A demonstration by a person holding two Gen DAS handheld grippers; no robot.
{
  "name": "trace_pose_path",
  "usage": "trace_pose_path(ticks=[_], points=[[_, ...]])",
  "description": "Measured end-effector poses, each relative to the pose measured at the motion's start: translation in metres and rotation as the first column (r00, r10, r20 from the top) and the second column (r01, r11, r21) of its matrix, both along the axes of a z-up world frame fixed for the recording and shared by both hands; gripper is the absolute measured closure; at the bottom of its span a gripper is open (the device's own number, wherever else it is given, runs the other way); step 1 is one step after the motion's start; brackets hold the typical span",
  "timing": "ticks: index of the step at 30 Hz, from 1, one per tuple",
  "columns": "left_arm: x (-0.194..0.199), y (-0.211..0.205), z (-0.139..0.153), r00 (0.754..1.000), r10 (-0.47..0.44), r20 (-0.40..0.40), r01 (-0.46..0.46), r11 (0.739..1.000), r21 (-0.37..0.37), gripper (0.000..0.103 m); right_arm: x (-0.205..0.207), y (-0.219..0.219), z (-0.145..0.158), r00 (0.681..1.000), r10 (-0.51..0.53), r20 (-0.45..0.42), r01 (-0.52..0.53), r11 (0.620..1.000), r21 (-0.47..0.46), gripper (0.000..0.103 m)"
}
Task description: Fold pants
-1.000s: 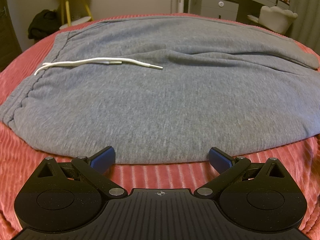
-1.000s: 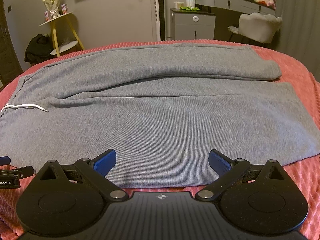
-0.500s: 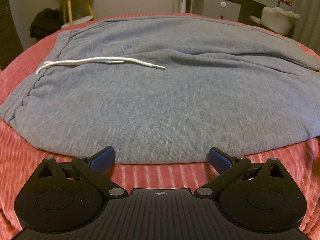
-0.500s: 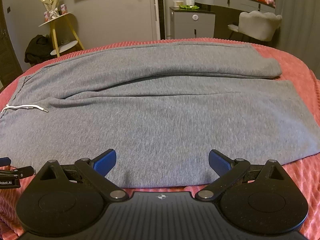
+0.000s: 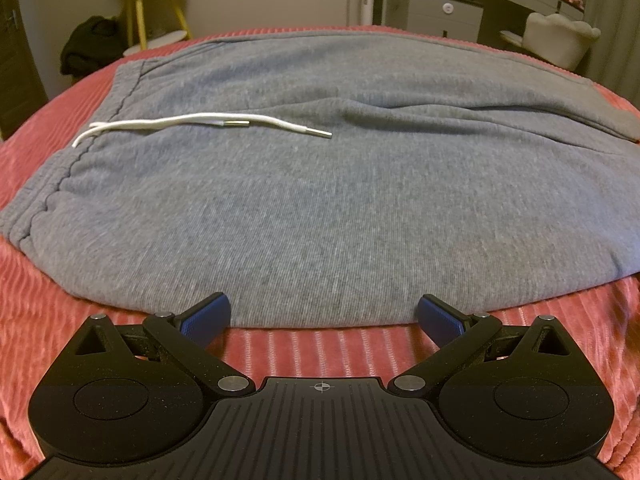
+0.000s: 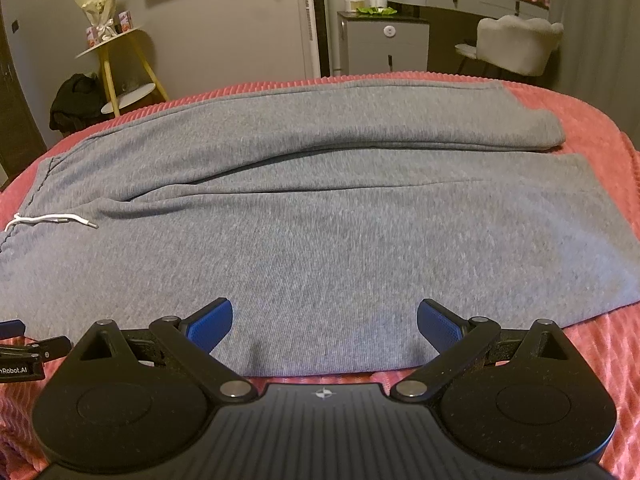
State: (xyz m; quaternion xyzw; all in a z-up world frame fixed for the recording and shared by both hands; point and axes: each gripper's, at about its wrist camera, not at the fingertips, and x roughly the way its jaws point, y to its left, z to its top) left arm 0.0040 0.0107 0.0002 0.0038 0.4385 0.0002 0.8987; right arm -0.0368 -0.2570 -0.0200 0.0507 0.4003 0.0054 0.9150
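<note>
Grey sweatpants [image 5: 340, 200] [image 6: 320, 232] lie flat across a red ribbed bedspread [image 5: 320, 340], waistband to the left, both legs running right. A white drawstring [image 5: 208, 122] [image 6: 56, 219] lies on the fabric near the waistband. My left gripper [image 5: 324, 314] is open at the near hem of the waist end, blue pads just touching the fabric edge, nothing held. My right gripper [image 6: 325, 320] is open over the near leg's edge, its pads above the cloth. The left gripper's tip [image 6: 24, 350] shows at the far left of the right wrist view.
Beyond the bed stand a yellow-legged side table [image 6: 116, 60] with a dark bag beside it, a grey cabinet [image 6: 384, 44], a dressing table and a pale upholstered chair [image 6: 516, 44]. The bedspread [image 6: 592, 128] shows bare at the right end.
The left gripper has shifted slightly, so the pants sit a little further right in its view. The right gripper has edged a bit forward over the leg. Both stay open.
</note>
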Motion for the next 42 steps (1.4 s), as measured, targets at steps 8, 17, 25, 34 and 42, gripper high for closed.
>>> trace_pose_path(ticks=[8, 17, 25, 34, 42], points=[[0.000, 0.001, -0.001, 1.000, 0.002, -0.001, -0.002, 1.000, 0.000, 0.000, 0.001, -0.001, -0.001, 1.000, 0.007, -0.007, -0.007, 1.000, 0.013, 0.004], [0.000, 0.000, -0.002, 1.000, 0.007, -0.006, -0.007, 1.000, 0.008, 0.000, 0.005, 0.000, -0.003, 1.000, 0.012, -0.016, -0.011, 1.000, 0.029, 0.004], [0.003, -0.001, -0.003, 1.000, 0.011, -0.018, -0.011, 1.000, 0.013, 0.000, 0.008, 0.004, -0.004, 0.999, 0.030, -0.021, -0.029, 0.999, 0.031, 0.004], [0.018, 0.008, 0.018, 0.990, 0.137, -0.008, -0.137, 0.991, 0.002, 0.000, 0.046, -0.023, -0.017, 0.996, -0.052, -0.070, 0.059, 0.992, 0.112, 0.004], [0.074, 0.025, 0.047, 0.933, 0.341, 0.114, -0.337, 0.940, -0.055, 0.000, 0.105, -0.043, -0.052, 0.967, -0.124, -0.221, 0.146, 0.986, 0.084, 0.004]])
